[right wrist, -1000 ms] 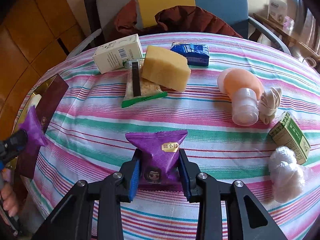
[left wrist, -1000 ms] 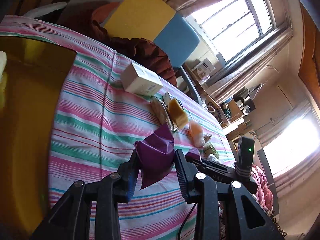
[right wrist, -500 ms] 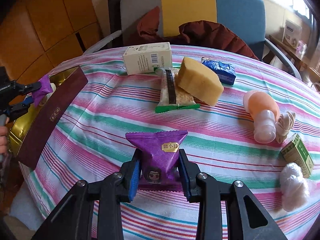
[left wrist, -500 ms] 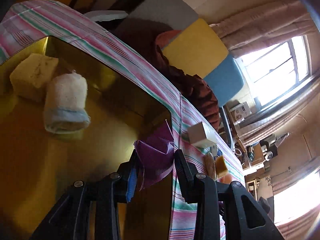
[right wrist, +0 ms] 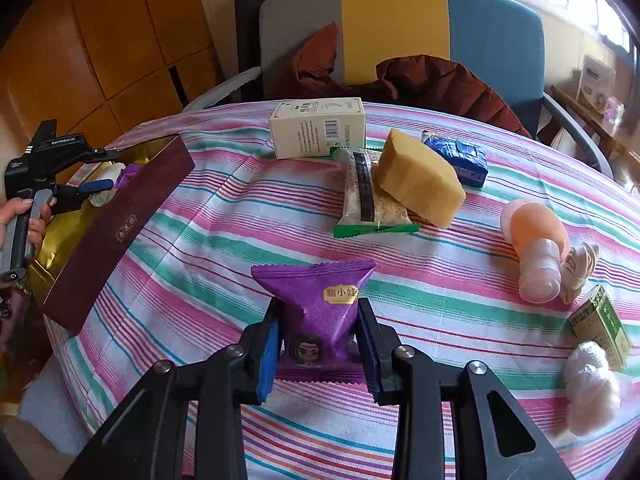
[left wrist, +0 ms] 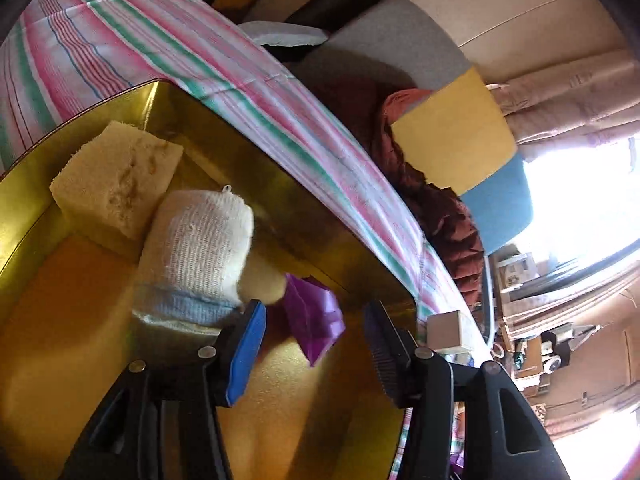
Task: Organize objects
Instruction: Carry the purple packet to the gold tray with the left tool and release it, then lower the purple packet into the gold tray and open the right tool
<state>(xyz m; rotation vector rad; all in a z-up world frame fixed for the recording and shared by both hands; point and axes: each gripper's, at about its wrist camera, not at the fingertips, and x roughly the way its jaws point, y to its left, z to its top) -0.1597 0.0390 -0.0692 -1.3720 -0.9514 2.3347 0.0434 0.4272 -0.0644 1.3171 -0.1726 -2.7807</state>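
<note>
My left gripper (left wrist: 314, 344) is open over the gold-lined box (left wrist: 80, 360). A purple snack packet (left wrist: 314, 316) sits loose between its fingers, inside the box. A yellow sponge (left wrist: 116, 176) and a rolled white cloth (left wrist: 200, 248) lie in the box too. My right gripper (right wrist: 318, 350) is shut on a second purple snack packet (right wrist: 320, 304) and holds it above the striped tablecloth (right wrist: 200, 264). The right wrist view shows the left gripper (right wrist: 100, 186) at the box (right wrist: 116, 232) on the table's left edge.
On the cloth lie a white carton (right wrist: 318, 128), a green-edged snack bar (right wrist: 368, 200), a yellow sponge (right wrist: 418, 184), a blue packet (right wrist: 456, 156), an orange bottle (right wrist: 536, 248), a green box (right wrist: 600, 324) and a white wad (right wrist: 592, 384). A chair (right wrist: 400, 28) stands behind.
My left gripper moved from the table over the box and opened, letting go of its purple packet inside. My right gripper kept hold of its packet.
</note>
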